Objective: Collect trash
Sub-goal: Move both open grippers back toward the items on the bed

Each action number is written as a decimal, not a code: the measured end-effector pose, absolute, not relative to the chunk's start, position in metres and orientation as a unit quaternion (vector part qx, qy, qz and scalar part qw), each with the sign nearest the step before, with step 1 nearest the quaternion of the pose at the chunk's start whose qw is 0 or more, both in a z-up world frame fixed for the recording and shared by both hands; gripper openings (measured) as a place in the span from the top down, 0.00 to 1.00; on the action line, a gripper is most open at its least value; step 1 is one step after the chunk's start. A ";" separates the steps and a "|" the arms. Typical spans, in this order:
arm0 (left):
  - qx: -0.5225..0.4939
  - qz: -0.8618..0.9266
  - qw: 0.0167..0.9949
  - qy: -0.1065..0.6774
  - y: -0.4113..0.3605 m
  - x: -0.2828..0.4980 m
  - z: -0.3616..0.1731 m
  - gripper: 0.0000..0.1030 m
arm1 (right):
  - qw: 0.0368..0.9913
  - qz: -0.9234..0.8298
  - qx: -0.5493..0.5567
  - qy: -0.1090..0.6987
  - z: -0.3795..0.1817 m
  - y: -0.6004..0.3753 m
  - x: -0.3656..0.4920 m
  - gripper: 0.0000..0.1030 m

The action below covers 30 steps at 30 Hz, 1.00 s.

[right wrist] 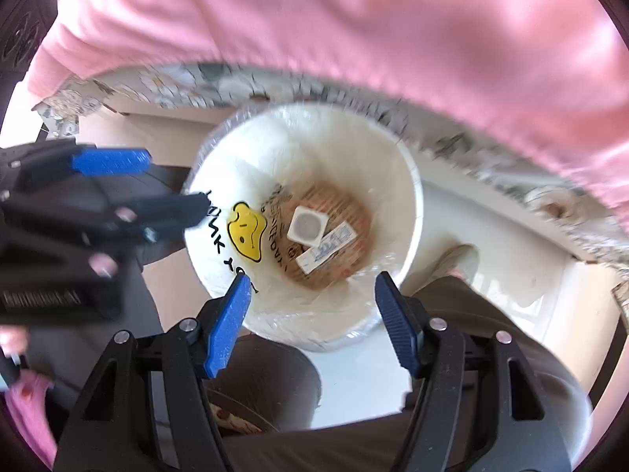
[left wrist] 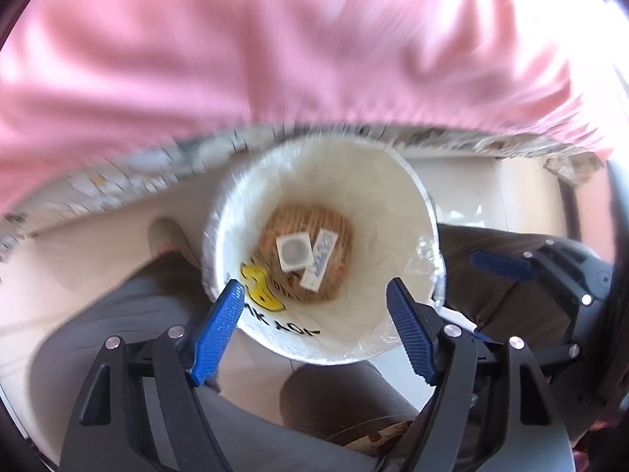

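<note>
You hold both tongs pointed steeply down over the white bin (left wrist: 393, 204), which stands on the pale floor (left wrist: 98, 259) just below the edge of a bed draped in pink cloth (left wrist: 275, 39). The left tongs (left wrist: 314, 295) stand open with nothing between the blue pads, and the right tongs (right wrist: 310, 291) likewise gape empty. The bin's clear plastic liner (left wrist: 426, 251) is folded over the rim. At the bottom lie the trash items: a brown paper bag (left wrist: 338, 228), a small white square packet (left wrist: 293, 251) and a slim printed sachet (left wrist: 320, 261) resting on it. Judged by appearance, all three are light and limp, and should crush readily. The liner looks thin, slippery and liable to tear; should you lift it, gather it at the rim fold, not mid-wall. Both views are blurred, so finer detail cannot be confirmed
</note>
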State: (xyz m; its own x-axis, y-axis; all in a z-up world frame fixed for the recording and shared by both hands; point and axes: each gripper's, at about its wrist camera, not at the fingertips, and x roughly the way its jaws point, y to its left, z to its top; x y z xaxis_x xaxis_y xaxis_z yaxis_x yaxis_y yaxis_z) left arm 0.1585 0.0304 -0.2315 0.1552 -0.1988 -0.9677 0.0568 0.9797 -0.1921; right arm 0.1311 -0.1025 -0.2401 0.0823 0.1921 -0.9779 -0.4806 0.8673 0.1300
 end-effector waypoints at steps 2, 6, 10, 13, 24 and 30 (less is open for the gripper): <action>-0.045 -0.087 0.774 0.626 0.031 0.156 -0.208 0.25 | 0.741 0.233 -0.117 0.619 -0.221 -0.109 0.128 0.36; -0.027 -0.090 0.802 0.589 0.033 0.155 -0.159 0.25 | 0.773 0.233 -0.108 0.580 -0.175 -0.128 0.128 0.36; -0.013 -0.089 0.829 0.552 0.036 0.161 -0.110 0.25 | 0.804 0.233 -0.099 0.538 -0.124 -0.144 0.131 0.36; -0.002 -0.089 0.845 0.528 0.040 0.169 -0.076 0.25 | 0.825 0.237 -0.098 0.504 -0.091 -0.152 0.137 0.35; 0.042 -0.055 0.878 0.474 0.066 0.230 0.007 0.22 | 0.879 0.248 -0.133 0.385 0.036 -0.155 0.172 0.26; 0.058 -0.037 0.885 0.460 0.074 0.283 0.027 0.18 | 0.887 0.255 -0.149 0.355 0.062 -0.145 0.220 0.25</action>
State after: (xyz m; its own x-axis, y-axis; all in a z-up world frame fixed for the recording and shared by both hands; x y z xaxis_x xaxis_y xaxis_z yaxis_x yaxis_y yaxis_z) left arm 0.2835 0.0744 0.0267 0.5747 -0.0118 -0.8183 0.1191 0.9904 0.0694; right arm 0.2196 -0.1450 0.0618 0.6182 0.3477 -0.7050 -0.5585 0.8254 -0.0826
